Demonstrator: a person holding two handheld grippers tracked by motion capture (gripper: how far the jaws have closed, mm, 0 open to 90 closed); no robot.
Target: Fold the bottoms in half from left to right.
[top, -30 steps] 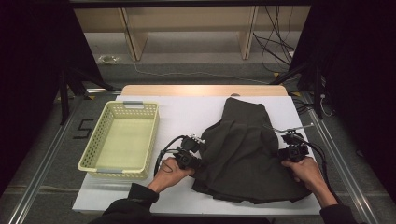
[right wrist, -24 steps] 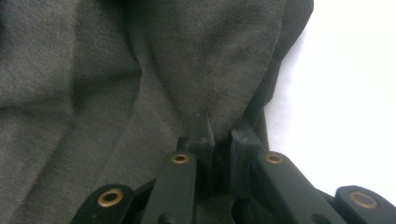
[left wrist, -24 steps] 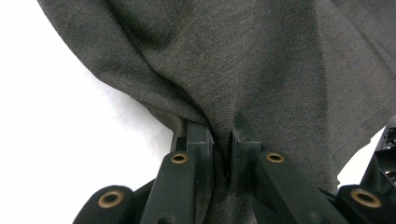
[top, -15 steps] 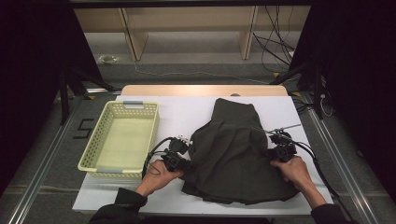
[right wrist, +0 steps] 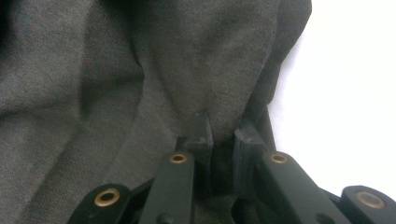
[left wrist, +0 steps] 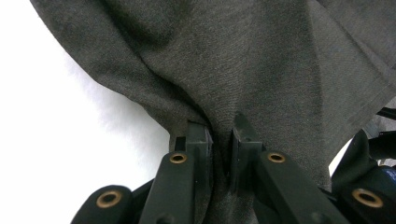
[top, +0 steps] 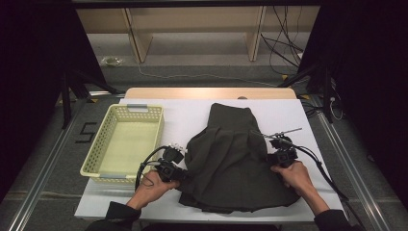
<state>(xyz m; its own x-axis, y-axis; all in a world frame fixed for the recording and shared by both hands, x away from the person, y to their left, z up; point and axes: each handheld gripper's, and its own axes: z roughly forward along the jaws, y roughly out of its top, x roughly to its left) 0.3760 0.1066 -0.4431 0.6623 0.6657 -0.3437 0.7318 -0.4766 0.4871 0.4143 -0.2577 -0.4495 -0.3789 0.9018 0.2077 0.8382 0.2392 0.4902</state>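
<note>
The likeliest trouble is a slip: each pinch takes in only a small gather of cloth at the edge, so an uneven pull, one hand leading the other, could drag the fabric out of one pair of jaws or skew the fold. The left gripper [top: 179,174] has its jaws clamped on the garment's [top: 235,159] left edge, and the right gripper [top: 277,159] has its jaws clamped on the right edge. The garment is dark grey-brown, soft and matte, lying on the white bench [top: 187,118] between both hands, narrower toward the far side, just beside the yellow basket [top: 103,144].
</note>
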